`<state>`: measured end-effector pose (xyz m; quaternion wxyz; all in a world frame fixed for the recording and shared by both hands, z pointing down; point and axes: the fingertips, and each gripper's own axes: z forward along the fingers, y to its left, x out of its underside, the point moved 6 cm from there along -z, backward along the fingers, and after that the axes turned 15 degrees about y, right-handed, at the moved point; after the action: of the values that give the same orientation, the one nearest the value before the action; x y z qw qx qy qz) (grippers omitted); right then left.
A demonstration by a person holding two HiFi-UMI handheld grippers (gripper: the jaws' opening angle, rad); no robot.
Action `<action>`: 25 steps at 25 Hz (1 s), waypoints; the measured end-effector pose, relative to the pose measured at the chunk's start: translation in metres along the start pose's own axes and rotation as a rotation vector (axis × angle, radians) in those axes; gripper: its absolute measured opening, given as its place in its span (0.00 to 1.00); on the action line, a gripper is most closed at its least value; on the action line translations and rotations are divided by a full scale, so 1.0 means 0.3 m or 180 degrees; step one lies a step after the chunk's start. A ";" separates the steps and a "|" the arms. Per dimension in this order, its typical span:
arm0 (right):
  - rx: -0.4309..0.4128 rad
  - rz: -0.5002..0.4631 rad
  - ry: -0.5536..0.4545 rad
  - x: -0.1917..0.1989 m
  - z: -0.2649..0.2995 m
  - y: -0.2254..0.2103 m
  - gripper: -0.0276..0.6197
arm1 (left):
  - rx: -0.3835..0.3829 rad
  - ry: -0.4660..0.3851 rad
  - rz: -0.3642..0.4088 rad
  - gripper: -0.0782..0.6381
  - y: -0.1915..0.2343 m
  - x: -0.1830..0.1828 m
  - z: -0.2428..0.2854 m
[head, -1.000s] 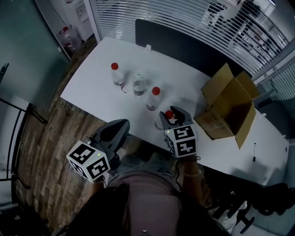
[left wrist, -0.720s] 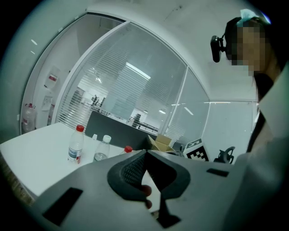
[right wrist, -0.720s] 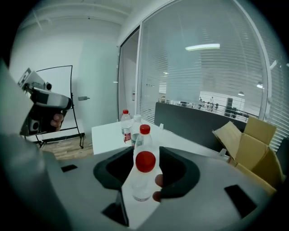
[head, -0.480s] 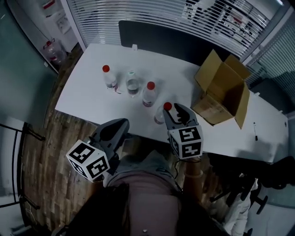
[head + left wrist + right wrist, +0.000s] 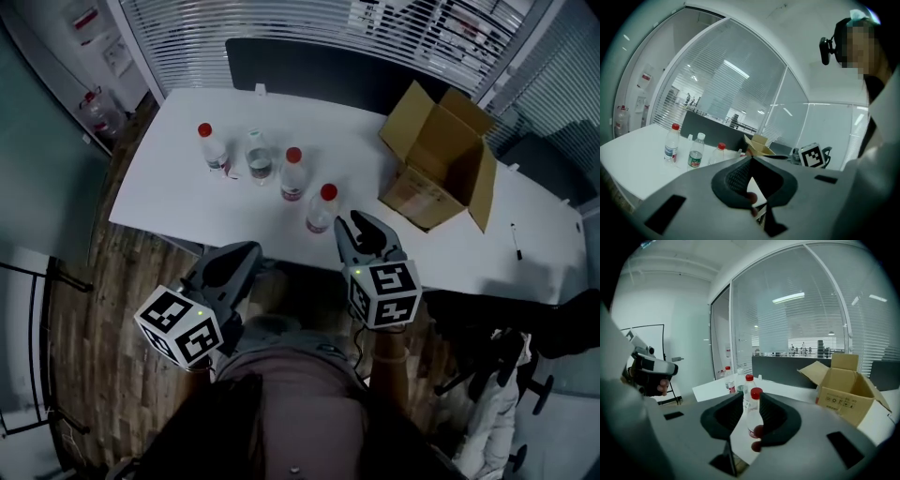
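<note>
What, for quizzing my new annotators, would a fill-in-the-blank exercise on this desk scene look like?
The white table bears ___ bottles. Three have red caps; the bottle second from the left has a ___ cap. The cardboard box stands with its flaps ___. The nearest red-capped bottle shows through the parted jaws of the ___ hand-held gripper.
Missing words: four; white; open; right.

The bottle (image 5: 319, 212) is clear, glossy plastic, standing on a smooth, matt white surface (image 5: 187, 199). The box (image 5: 437, 156) is plain brown cardboard with a dull finish. The right tool (image 5: 352, 222) and left tool (image 5: 246, 253) are matt grey plastic, and the floor (image 5: 101, 309) is wood planks.
</note>
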<state>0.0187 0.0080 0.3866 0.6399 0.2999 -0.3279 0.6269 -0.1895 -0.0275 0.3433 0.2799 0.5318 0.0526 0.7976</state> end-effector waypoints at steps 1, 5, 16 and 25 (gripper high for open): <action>0.0008 0.0010 -0.0004 0.011 -0.021 0.004 0.23 | 0.0006 0.0019 0.0004 0.12 -0.020 0.009 -0.007; 0.0015 0.0021 0.0004 0.066 -0.112 0.034 0.21 | 0.0030 0.0056 -0.0002 0.12 -0.102 0.057 -0.046; -0.0035 0.0050 0.0111 0.244 -0.330 0.140 0.15 | 0.0035 0.0044 -0.0013 0.12 -0.308 0.216 -0.179; -0.0027 0.0004 0.0156 0.372 -0.470 0.244 0.12 | 0.0057 0.0007 0.0004 0.12 -0.439 0.352 -0.295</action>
<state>-0.0483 0.1902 0.3883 0.6487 0.2816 -0.3150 0.6331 -0.2449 0.1548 0.3414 0.2746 0.5335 0.0596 0.7978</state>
